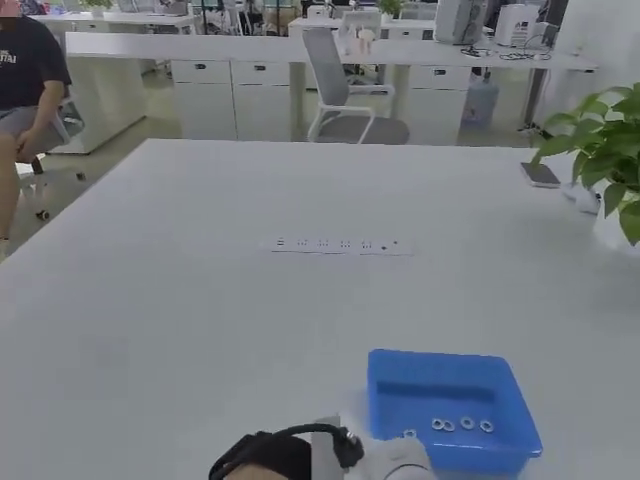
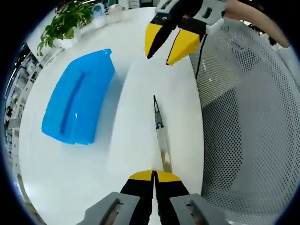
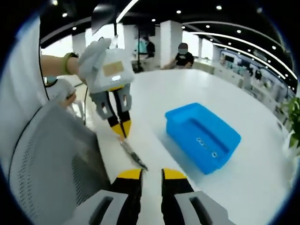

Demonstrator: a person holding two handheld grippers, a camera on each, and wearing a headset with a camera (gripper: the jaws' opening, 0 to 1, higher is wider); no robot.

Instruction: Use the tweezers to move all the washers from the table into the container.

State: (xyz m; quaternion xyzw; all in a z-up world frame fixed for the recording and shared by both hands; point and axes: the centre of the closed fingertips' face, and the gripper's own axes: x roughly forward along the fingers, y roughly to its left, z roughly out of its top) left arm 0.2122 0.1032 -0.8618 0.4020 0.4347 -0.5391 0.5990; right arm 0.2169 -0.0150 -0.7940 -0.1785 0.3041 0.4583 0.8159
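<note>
My left gripper (image 2: 153, 176) is shut on the thin metal tweezers (image 2: 160, 131), which point forward over the white table. In the right gripper view the left gripper (image 3: 119, 127) hangs above the table edge with the tweezers (image 3: 132, 157) slanting down from it. My right gripper (image 3: 151, 176) is open and holds nothing; it faces the left one (image 2: 171, 44). The blue container (image 1: 452, 400) stands near the table's front edge with several washers (image 1: 465, 424) inside; it also appears as the blue container (image 3: 201, 133) with washers (image 3: 206, 146), and as the blue container (image 2: 77, 110).
A grey mesh chair back (image 2: 248, 131) is close beside both grippers. A white power strip (image 1: 340, 245) lies mid-table; a phone (image 1: 541, 174) and a plant (image 1: 605, 140) are at the far right. A person (image 1: 25, 80) sits at far left.
</note>
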